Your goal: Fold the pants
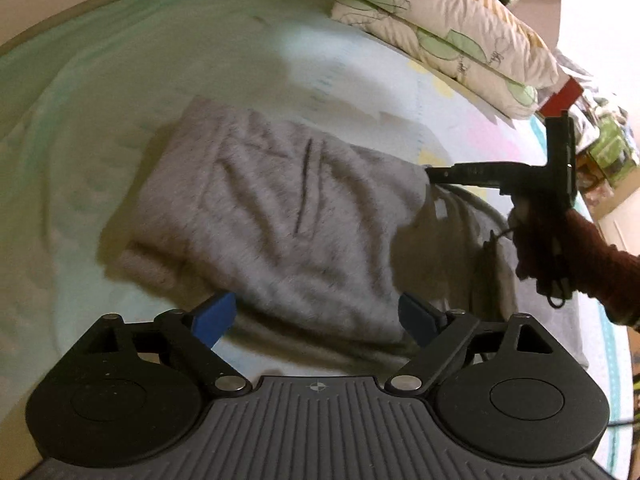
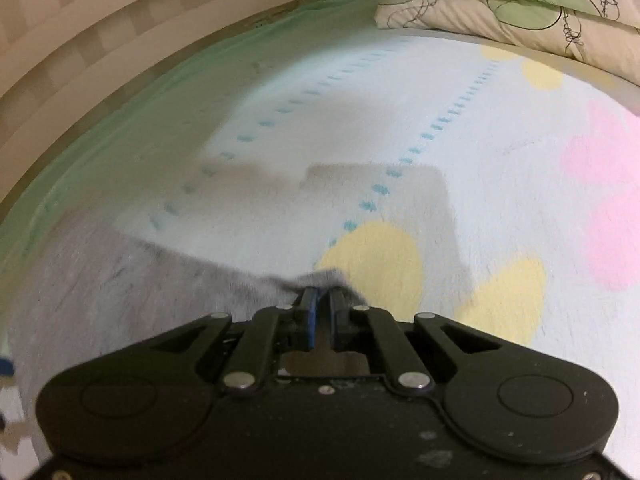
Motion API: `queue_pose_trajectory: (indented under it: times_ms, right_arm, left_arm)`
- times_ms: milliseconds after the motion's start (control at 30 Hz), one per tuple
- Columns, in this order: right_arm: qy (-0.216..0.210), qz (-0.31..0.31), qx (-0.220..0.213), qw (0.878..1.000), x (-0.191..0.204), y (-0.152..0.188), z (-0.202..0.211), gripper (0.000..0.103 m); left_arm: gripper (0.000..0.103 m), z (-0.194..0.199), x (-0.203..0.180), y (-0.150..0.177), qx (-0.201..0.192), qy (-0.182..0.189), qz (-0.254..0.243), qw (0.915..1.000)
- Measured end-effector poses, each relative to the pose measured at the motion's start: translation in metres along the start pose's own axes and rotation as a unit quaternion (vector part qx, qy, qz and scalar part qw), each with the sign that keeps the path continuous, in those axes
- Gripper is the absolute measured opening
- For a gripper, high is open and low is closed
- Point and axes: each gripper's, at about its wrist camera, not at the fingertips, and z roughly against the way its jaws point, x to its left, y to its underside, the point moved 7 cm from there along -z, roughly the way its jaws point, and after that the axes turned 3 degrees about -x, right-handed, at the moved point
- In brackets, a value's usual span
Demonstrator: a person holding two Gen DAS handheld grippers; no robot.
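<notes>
The grey pants lie partly folded on the bed sheet, and a pocket slit shows on the top layer. My left gripper hovers over their near edge. It is open, its blue pads stand wide apart, and nothing is between them. A hand in a dark red sleeve holds my right gripper at the pants' right corner. In the right wrist view, that gripper is shut on a pinched edge of the grey pants, lifted a little above the sheet.
Two leaf-patterned pillows are stacked at the head of the bed. The sheet is pale with yellow and pink dots. A striped wall borders the far side. Cluttered items sit beyond the bed's right edge.
</notes>
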Motion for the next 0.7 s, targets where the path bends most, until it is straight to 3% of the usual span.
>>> queue_pose_trajectory:
  times_ms: [233,367,567,700]
  right_arm:
    - [0.012,0.033,-0.014,0.999,0.009,0.005,0.005,0.005]
    - [0.008,0.027,-0.012,1.000,0.004,0.006,0.009,0.005]
    - [0.007,0.023,-0.014,1.000,0.003,0.007,0.010,0.006]
    - [0.005,0.020,-0.016,1.000,0.002,0.008,0.008,0.006]
  left_arm:
    - [0.093,-0.007,0.023,0.026,0.031,0.001,0.063,0.9975]
    - [0.102,-0.015,0.030,0.009,0.010,0.017,0.088,0.9959]
    - [0.102,-0.040,0.042,-0.020,-0.009,0.033,0.130,0.9909]
    - [0.102,-0.052,0.040,-0.028,-0.003,0.026,0.133,0.9908]
